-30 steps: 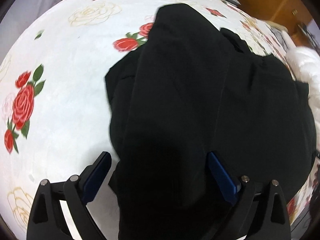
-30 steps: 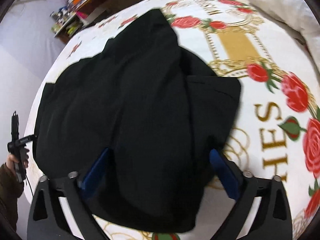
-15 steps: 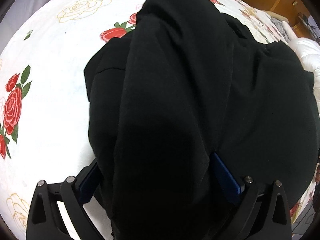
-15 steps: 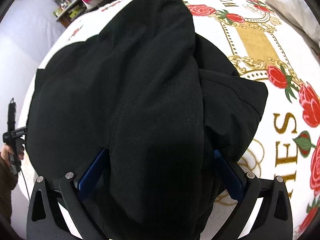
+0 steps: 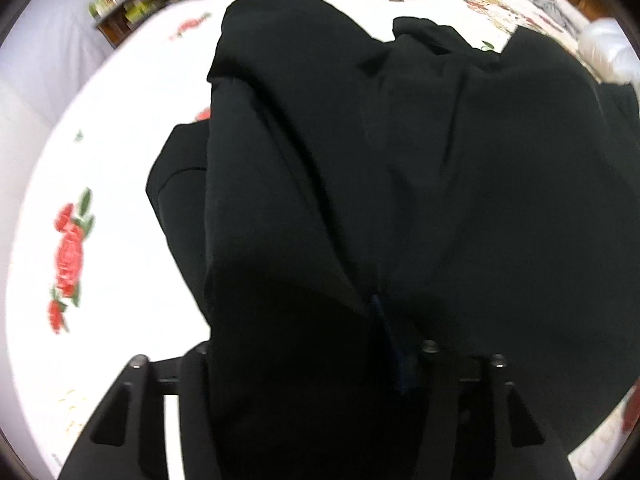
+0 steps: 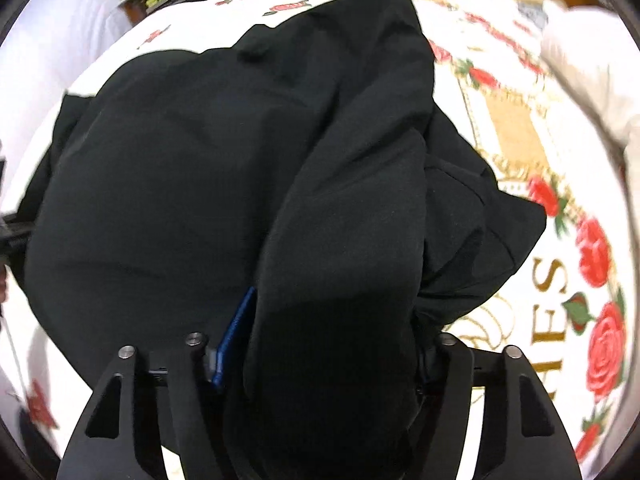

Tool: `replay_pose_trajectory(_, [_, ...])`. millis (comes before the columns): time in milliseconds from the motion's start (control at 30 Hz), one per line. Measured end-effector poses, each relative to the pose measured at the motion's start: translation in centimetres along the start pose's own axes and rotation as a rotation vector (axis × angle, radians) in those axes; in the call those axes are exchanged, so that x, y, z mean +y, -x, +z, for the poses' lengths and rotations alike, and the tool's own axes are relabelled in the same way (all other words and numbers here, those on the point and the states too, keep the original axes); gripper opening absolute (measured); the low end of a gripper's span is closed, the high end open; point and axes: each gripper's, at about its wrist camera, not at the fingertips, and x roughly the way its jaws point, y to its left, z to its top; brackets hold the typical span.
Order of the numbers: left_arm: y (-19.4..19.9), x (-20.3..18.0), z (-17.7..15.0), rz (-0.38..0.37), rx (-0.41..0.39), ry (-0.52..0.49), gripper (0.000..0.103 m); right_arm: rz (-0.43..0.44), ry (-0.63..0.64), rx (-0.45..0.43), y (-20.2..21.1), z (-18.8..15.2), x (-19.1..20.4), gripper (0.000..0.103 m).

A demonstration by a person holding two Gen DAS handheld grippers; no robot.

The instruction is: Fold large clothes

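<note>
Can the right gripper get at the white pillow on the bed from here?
Probably not yet: the right gripper is shut on a bunched fold of the black garment; the white pillow lies apart, with nothing between.

A white bedspread (image 5: 120, 152) printed with red roses is being seen spread wide, gold lettering (image 6: 554, 300) showing on it. Beyond the bedspread's far edge, a cluttered wooden shelf (image 5: 136, 4) is being shown. At the bedspread's right edge, a white pillow (image 6: 592, 52) is lying.
</note>
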Motion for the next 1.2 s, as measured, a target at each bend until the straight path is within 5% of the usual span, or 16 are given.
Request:
replay_pose_trajectory(267, [1.1,-2.6,-1.0,0.121,-0.034,-0.007,0.044,-0.049,-0.024,0.023,-0.4,0.5,1.1,0.063])
replay_pose_trajectory(600, [-0.5,1.3,-0.3,-0.092,-0.013,0.116,0.063,-0.049,-0.067,0.017,-1.1,1.5,1.0,0.067])
replay_pose_trajectory(733, [-0.2,1.9,-0.4,-0.136,-0.026,0.137,0.047,-0.045,-0.085,0.016,-1.2,1.8,1.0,0.067])
replay_pose_trajectory(900, [0.9,2.3,0.2,-0.115,-0.051,0.176,0.029,-0.107,-0.06,-0.044,0.0,1.5,2.6,0.044])
replay_pose_trajectory(1200, [4.7,3.8,1.1,-0.123,-0.137,0.194,0.023,-0.105,-0.091,-0.131,2.8,1.0,2.1,0.033])
